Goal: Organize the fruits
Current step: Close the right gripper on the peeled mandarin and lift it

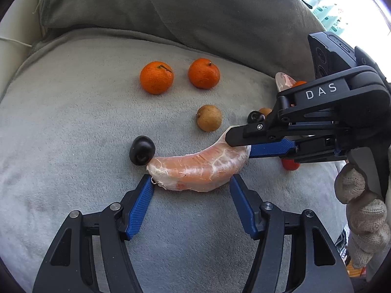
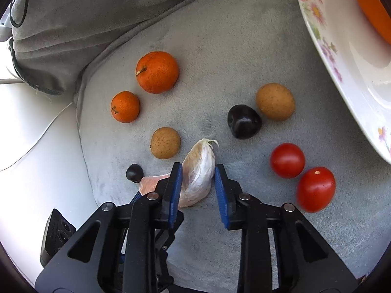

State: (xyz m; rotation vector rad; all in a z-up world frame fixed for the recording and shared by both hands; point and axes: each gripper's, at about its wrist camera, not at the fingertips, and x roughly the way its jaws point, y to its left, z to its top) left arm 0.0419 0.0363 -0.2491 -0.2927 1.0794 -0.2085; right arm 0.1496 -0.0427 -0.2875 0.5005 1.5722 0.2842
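The pomelo segment (image 1: 198,172) is straddled by the spread left gripper (image 1: 191,183) and the unclenched right gripper (image 2: 198,173). Beyond it, two tangerines, two longans, two cherries are counted; the plate (image 2: 342,92) edges its right.

White letters "DAS" stand on the right tongs (image 1: 240,144).

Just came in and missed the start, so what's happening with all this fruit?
A person holding two grippers is sorting fruit on a grey cushion. The right gripper straddles one end of a peeled pomelo segment, jaws apart; the left gripper sits open beside it. Tangerines, longans, cherries and tomatoes lie loose; a floral plate waits nearby.
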